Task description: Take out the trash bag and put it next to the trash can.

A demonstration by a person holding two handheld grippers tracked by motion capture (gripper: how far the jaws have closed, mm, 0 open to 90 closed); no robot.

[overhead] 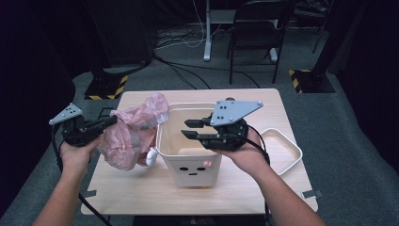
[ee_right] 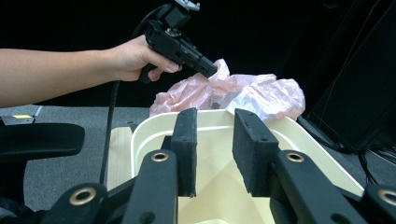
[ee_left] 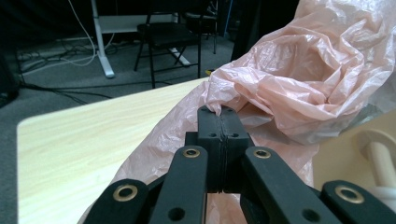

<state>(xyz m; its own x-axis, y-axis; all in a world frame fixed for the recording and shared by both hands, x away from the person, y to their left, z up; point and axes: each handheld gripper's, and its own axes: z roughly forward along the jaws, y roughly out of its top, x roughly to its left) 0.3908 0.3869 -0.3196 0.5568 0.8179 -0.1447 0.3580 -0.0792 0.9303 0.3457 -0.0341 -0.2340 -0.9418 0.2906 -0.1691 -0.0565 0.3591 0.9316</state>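
The left gripper [overhead: 110, 121] pinches the pink bag [overhead: 129, 132] beside the bin's rim [overhead: 162, 123]; the right gripper [overhead: 187, 128] hangs part-open above it.

Left gripper [ee_left: 219, 111] jaws tight on pink plastic bag [ee_left: 299, 88], above wooden table [ee_left: 93, 140], chair [ee_left: 168, 37] in bkgd

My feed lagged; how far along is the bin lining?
Done: the left gripper is shut on the pink plastic bag, lifted beside the cream bin. In hand: the right gripper hovers open over the bin's mouth. Left: opening the crumpled bag and fitting it inside the bin.
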